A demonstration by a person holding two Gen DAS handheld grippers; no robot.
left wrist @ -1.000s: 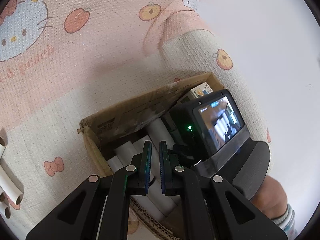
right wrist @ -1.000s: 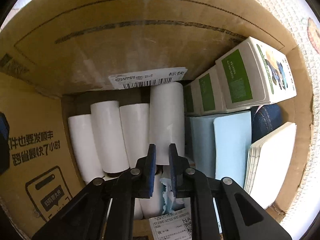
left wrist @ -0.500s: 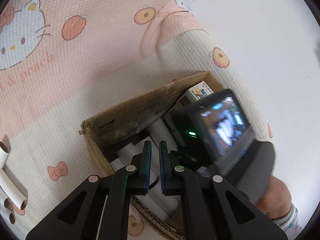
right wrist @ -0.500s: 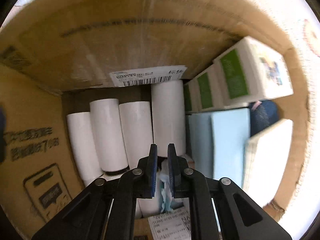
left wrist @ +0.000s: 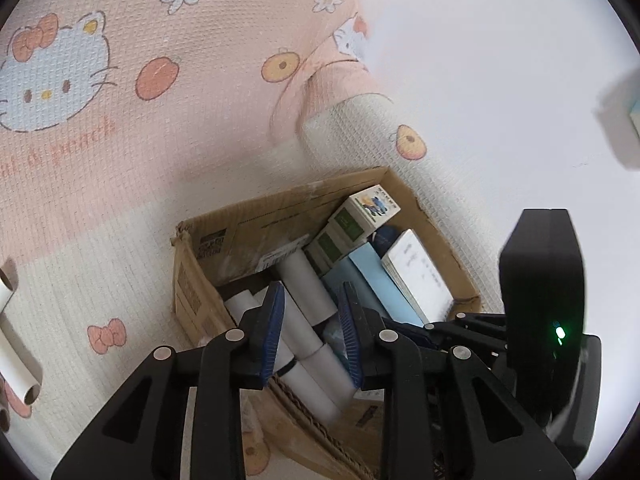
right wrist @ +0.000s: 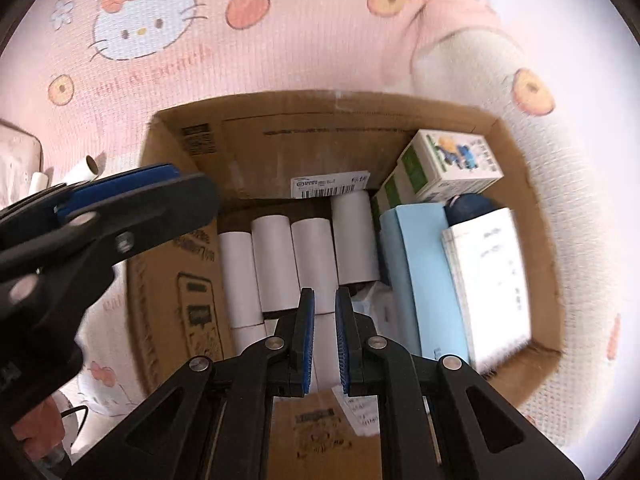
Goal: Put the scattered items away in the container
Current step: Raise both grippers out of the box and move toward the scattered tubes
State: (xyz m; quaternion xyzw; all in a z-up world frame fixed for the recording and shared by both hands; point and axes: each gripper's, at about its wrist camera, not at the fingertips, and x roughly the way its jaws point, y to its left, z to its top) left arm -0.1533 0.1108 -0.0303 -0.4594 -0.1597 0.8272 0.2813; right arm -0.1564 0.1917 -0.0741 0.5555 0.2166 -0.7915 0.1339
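Cardboard box (right wrist: 320,136) sitting open-topped on the pink cartoon-print mat (right wrist: 280,48), already packed: white paper tubes (right wrist: 312,260) lying side by side along the nine o'clock half, green-and-white cartons (right wrist: 452,168), a pale blue packet (right wrist: 424,272) and a white notepad (right wrist: 488,280) standing on edge toward three o'clock. More loose paper tubes (left wrist: 16,344) waiting on the mat at nine o'clock in the left wrist view, well apart from the box; likely next to collect.

Probably very light, hollow and easily crushed, with smooth rolling sides; best pinched gently across the middle of the barrel, not at the open ends.

Left gripper (left wrist: 311,332) hovering over the tubes in the box, jaws opening, nothing pressed between the pads. Right gripper (right wrist: 325,340) nearly closed and empty, above the box interior.

Little slack inside: only a narrow space above the tube row. Box walls stiff at twelve and nine o'clock; mat fold (left wrist: 340,128) raised at one o'clock; open mat toward nine.
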